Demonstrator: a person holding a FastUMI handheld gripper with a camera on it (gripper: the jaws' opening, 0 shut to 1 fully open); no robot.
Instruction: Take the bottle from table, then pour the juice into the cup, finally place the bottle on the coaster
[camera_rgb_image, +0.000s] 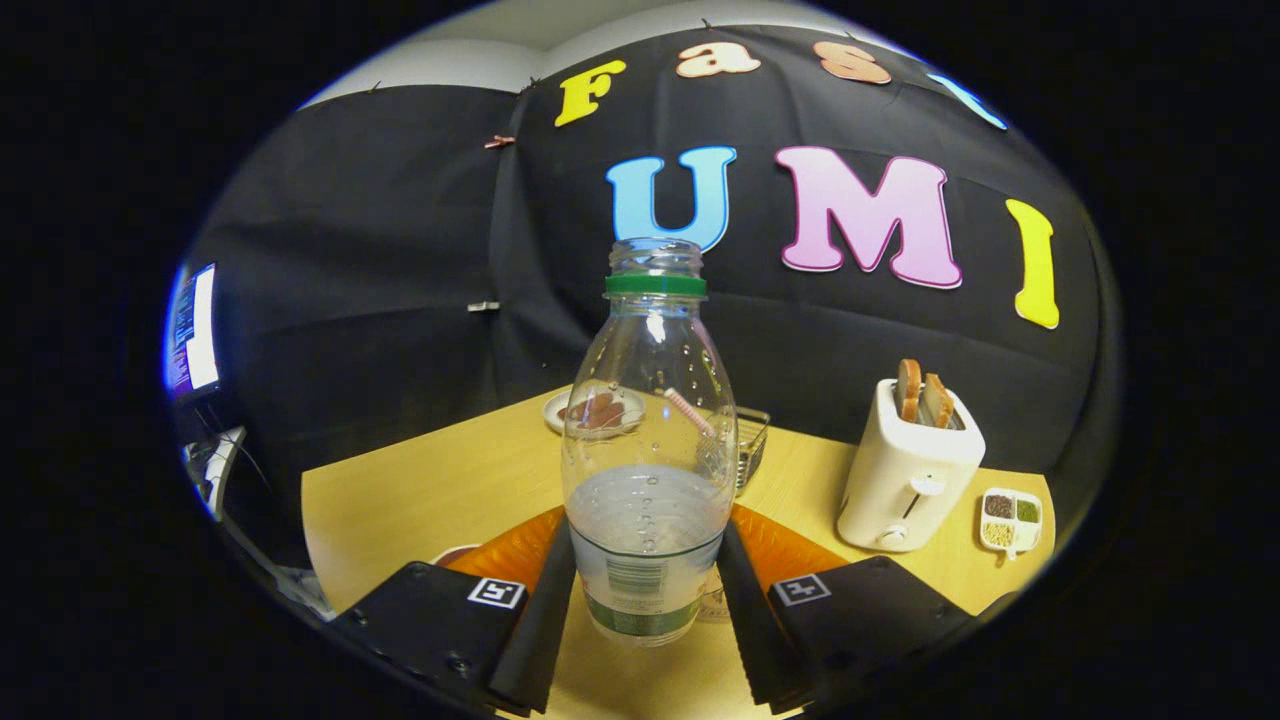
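Bottle: a clear plastic bottle (648, 440), uncapped, with a green neck ring and a label band low on its body. It stands upright between the fingers and is roughly a third full of pale liquid.
Hand-held gripper: the hand-held gripper (646, 590) pinches the bottle, one finger pressing on each side of its lower body at the label.
Step in hand: the grasp looks made, and the bottle's base seems just clear of the counter, so this reads as the take.
Next move: carry the bottle upright to the cup, then tilt slowly, since the mouth is open.
Cup and coaster: I cannot pick out either with certainty.
Counter: a light wood counter (420, 500). Near its far edge, behind the bottle, sit a small plate (590, 412) and a wire basket (748, 440).
Right side: a white toaster (905, 470) holding two slices, and just beside it a small divided dish (1012, 520).
Room: black cloth walls, and a lit screen (192, 330) at the left.
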